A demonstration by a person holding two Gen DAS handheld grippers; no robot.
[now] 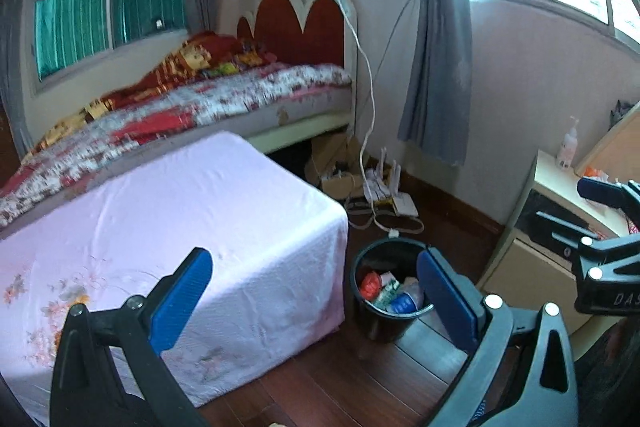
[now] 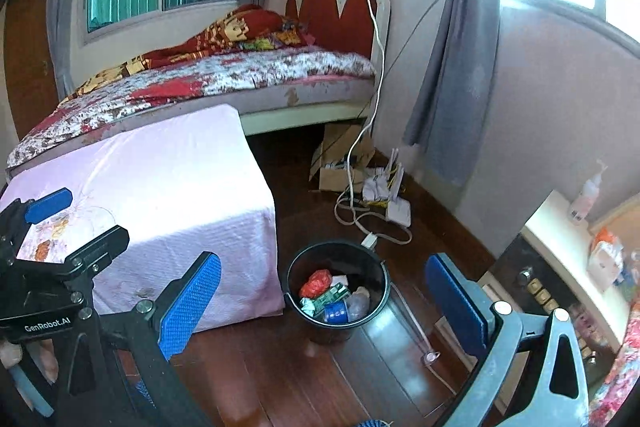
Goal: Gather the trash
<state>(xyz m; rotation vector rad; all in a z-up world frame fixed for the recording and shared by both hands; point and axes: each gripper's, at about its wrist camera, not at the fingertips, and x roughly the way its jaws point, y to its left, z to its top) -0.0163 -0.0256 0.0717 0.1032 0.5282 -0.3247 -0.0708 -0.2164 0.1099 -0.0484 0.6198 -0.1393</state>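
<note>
A black trash bin (image 1: 362, 291) stands on the wooden floor beside a pink-covered low table (image 1: 172, 227). It holds several pieces of trash: a red wad (image 1: 370, 285), a green packet and a blue-labelled bottle (image 2: 340, 309). The bin also shows in the right wrist view (image 2: 298, 271). My left gripper (image 1: 316, 301) is open and empty, held above the table's corner and the bin. My right gripper (image 2: 324, 301) is open and empty, above the bin. Each gripper shows at the edge of the other's view.
A bed (image 1: 192, 99) with a floral cover lies behind the table. A cardboard box (image 2: 340, 163), a router and white cables (image 2: 376, 223) lie on the floor by the wall. A desk (image 2: 560, 231) with a pump bottle (image 2: 586, 197) stands at right.
</note>
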